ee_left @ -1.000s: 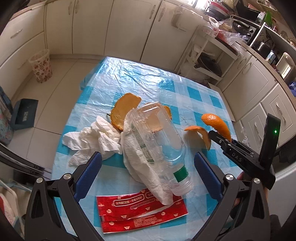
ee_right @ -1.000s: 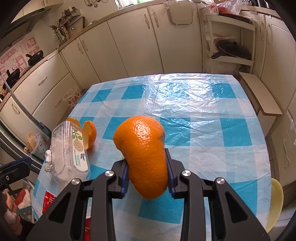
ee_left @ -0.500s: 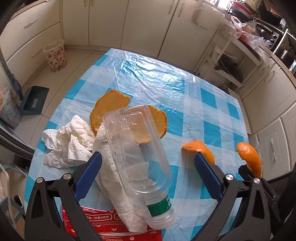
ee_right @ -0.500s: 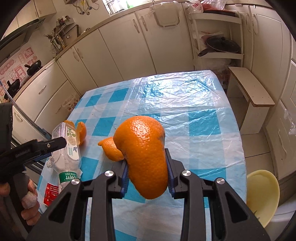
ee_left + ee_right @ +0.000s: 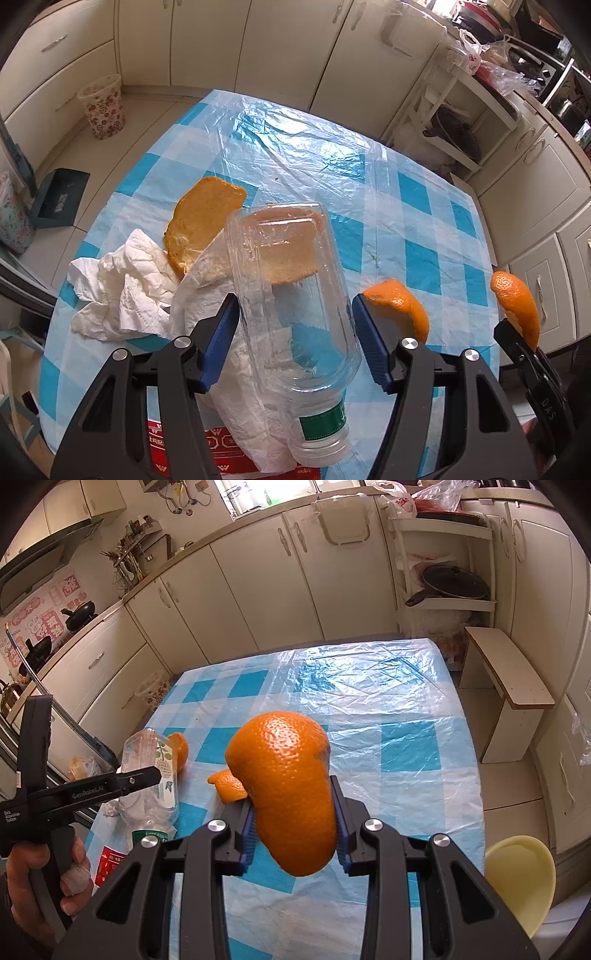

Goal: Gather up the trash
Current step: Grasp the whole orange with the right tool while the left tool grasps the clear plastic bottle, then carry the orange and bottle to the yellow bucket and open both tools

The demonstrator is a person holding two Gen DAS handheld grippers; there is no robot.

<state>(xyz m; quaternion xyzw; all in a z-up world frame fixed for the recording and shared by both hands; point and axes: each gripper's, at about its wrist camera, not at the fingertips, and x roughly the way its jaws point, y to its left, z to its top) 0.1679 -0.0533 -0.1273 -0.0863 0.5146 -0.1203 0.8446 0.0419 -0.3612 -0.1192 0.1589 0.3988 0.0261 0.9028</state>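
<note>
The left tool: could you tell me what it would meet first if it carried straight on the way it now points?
Most likely the clear plastic bottle, which already lies between the fingers of the left tool; its jaws have just been closing around it. Behind the bottle come the white tissue and the table.

I can read only a few words here. On the side of the left gripper (image 5: 138, 777) I see "GenRoboLAI" in white letters, and lower down on its handle, in tiny print, "Data Acquisition System". On the side of the right gripper (image 5: 517, 332) I read "DAS". The red wrapper (image 5: 221, 448) on the table has white Chinese signs, but they are too small for me to read. The bottle (image 5: 155, 768) has a white label with small print and a plant drawing; I cannot read it. The wall stickers (image 5: 44, 613) show big pink Chinese signs that I cannot make out.
</note>
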